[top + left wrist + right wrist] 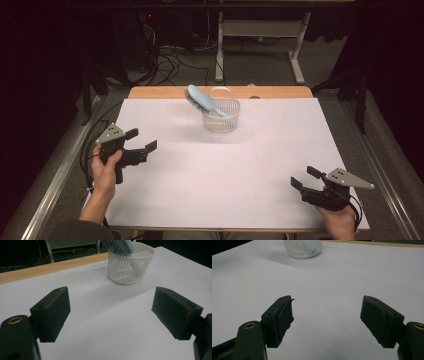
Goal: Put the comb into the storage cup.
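A white slatted basket (pixel 221 116) stands upright near the far edge of the surface (pixel 260 165), which is covered in white with a strip of bare wood showing along its far side. A light blue hairbrush (pixel 204 101) sits in the basket at a tilt: its handle end is down inside, and its bristled head leans out over the rim toward the left in the high view. The left hand-held gripper (pixel 141 140) is held above the left part of the surface, well apart from the basket, with its jaws spread wide and nothing between them. In the left gripper view the basket (pixel 129 264) and the brush (pixel 119 247) appear ahead between the two open jaws, toward the top of the frame. The right hand-held gripper (pixel 305 178) is near the front right corner, farther from the basket, its jaws also spread and empty. In the right gripper view the basket (pixel 302 248) stands far off at the top left, with the white surface (pixel 342 277) in between.
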### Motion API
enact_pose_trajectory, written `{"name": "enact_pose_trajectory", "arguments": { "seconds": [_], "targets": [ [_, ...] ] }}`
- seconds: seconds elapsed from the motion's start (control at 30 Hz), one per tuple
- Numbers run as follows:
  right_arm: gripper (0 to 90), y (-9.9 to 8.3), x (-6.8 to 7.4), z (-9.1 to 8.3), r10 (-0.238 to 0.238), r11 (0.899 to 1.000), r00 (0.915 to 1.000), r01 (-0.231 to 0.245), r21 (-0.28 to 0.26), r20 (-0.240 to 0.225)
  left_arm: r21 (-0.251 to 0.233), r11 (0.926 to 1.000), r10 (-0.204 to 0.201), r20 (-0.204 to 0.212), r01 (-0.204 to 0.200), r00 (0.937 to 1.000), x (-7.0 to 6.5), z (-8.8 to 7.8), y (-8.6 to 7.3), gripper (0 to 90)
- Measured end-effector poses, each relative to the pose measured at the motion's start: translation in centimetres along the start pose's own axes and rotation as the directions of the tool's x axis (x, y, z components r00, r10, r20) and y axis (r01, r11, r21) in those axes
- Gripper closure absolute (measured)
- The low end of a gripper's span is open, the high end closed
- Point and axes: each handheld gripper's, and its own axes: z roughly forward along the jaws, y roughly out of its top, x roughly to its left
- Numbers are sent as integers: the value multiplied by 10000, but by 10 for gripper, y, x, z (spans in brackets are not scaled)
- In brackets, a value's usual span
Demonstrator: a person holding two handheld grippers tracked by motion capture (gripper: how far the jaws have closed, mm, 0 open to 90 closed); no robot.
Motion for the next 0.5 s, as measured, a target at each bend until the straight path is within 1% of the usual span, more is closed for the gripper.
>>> {"name": "enact_pose_trajectory", "arguments": {
  "seconds": [0.17, 0.5],
  "targets": [
    [266, 0, 0, 0, -2, 10000, 10000, 2, 1, 5, -16, 10000, -52, 29, 52, 10000, 0, -2, -4, 161],
    [266, 0, 0, 0, -9, 10000, 10000, 9, -25, 4, 138, 9999, -68, -29, 69, 10000, 0, -3, -13, 161]
  ]
}}
